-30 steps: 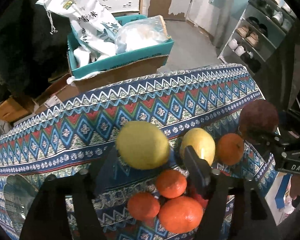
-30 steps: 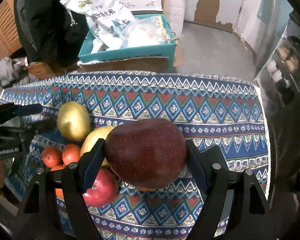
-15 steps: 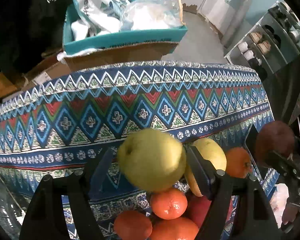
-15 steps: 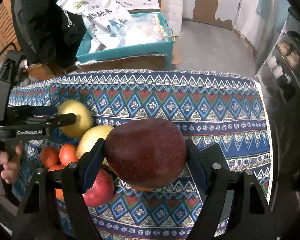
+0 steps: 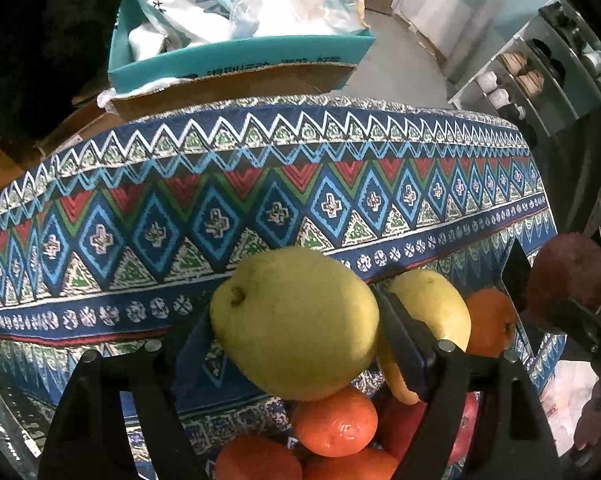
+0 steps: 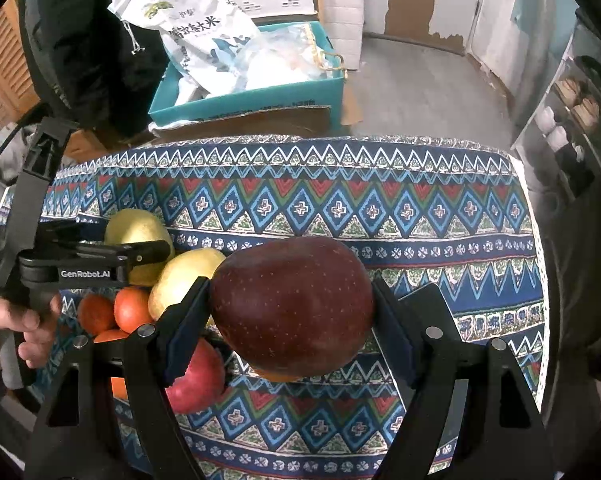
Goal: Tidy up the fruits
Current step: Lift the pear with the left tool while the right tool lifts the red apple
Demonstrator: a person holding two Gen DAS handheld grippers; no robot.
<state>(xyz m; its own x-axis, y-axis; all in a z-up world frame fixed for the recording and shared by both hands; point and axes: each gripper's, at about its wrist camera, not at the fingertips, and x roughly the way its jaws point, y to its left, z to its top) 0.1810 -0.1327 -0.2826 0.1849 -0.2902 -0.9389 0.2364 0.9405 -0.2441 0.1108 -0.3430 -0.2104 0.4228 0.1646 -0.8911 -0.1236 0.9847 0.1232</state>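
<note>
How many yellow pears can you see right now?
2. One pear is clamped in the left gripper; the other pear lies in the pile just right of it. More could be hidden underneath.

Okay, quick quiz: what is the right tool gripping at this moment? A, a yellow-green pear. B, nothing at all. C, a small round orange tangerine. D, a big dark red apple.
D: in the right wrist view the right tool has both fingers pressed against the sides of a big dark red apple, held above the patterned blue tablecloth.

Woven patterned tablecloth (image 6: 380, 208), matt speckled dark red apple (image 6: 292, 312), glossy oranges (image 5: 334, 424), cardboard box (image 6: 252, 116)
</note>
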